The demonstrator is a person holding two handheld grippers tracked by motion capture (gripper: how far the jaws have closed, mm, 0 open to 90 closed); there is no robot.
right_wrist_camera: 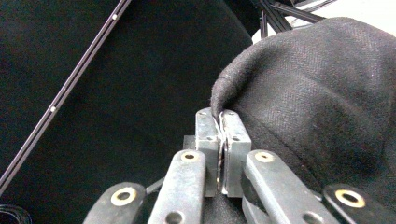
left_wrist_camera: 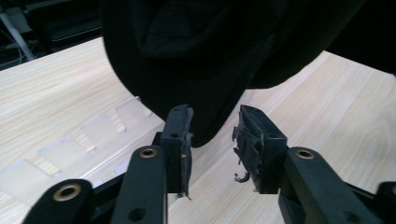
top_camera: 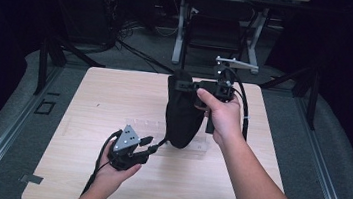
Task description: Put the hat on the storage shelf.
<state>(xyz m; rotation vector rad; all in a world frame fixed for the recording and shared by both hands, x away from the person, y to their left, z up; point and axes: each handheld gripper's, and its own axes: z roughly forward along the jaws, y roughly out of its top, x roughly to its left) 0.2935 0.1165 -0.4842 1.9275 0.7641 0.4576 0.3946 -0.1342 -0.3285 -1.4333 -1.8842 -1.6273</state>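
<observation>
Black cloth bag (top_camera: 183, 110) is being held up above the worktop (top_camera: 114, 97) by the right claw (top_camera: 193, 86), which is being kept closed on the bag's upper edge; in the right gripper view the fabric edge (right_wrist_camera: 219, 109) is being pinched tightly between the two jaws. The bag is hanging down, and its lower tip is being kept just over a clear plastic tray (top_camera: 148, 126) lying on the worktop. The left claw (top_camera: 151, 144) is being held open, gripping nothing, with its jaws standing apart right in front of the bag's lower tip (left_wrist_camera: 201, 135). The lifting seems to be done. The grasp of the bottom end is probably still left, and whatever is to be done with the bag after it.
</observation>
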